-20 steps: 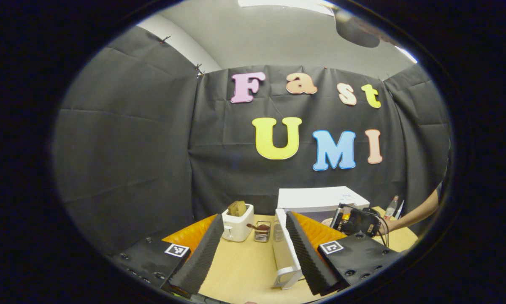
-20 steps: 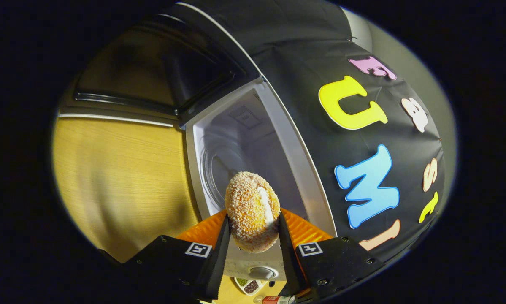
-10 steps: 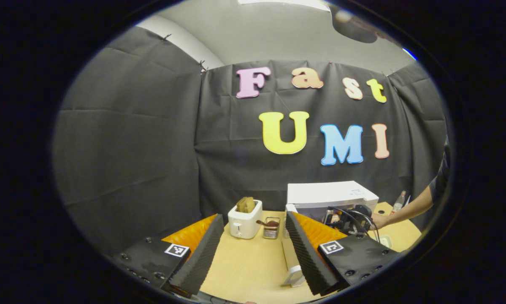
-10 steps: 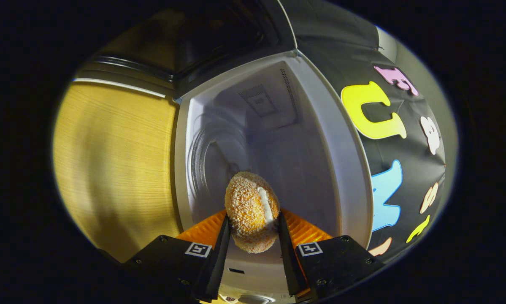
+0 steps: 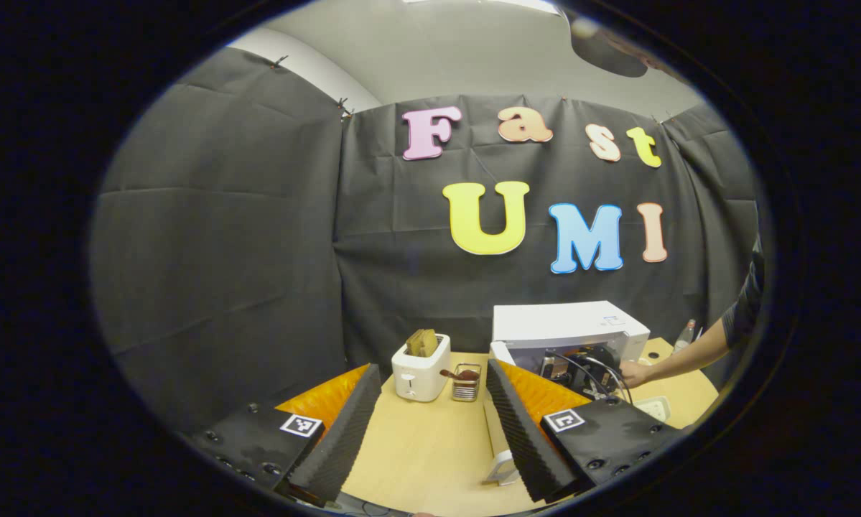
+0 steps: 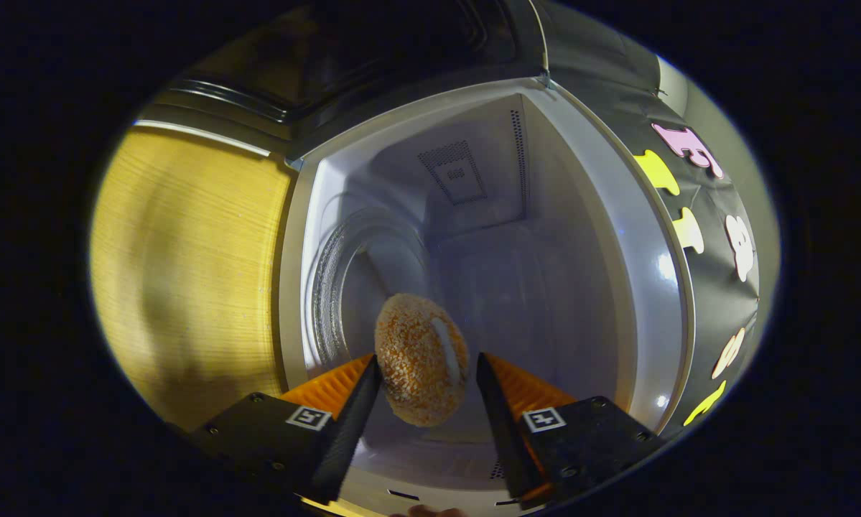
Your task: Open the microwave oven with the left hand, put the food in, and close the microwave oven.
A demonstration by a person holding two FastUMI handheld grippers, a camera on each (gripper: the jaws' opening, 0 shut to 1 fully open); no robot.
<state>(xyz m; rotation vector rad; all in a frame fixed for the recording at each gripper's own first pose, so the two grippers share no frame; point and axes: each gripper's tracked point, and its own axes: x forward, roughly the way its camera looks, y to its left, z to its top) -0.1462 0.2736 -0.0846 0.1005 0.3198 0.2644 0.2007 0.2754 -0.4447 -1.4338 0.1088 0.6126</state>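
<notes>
The white microwave point(image 5: 566, 327) stands at the back of the wooden table point(image 5: 423, 452), and its door point(image 5: 500, 459) is swung open toward me. My left gripper point(image 5: 431, 368) hangs open over the table with nothing between its fingers. Farther off, a hand holds my right gripper point(image 5: 581, 365) at the oven's mouth. In the right gripper view, my right gripper point(image 6: 428, 362) reaches into the lit cavity point(image 6: 509, 251). Its fingers are spread a little wider than the crumbed round food point(image 6: 419, 352), which looks blurred between them, in front of the glass turntable point(image 6: 351, 280).
A white toaster point(image 5: 421, 375) with bread slices in it and a small wire holder point(image 5: 464, 384) stand left of the microwave. A bottle point(image 5: 685, 334) is behind the person's forearm point(image 5: 689, 355). The dark door pane point(image 6: 329, 64) borders the cavity.
The right gripper went deeper into the oven and its fingers spread apart, loosening the food. The left gripper drew back a little from the opened door.
</notes>
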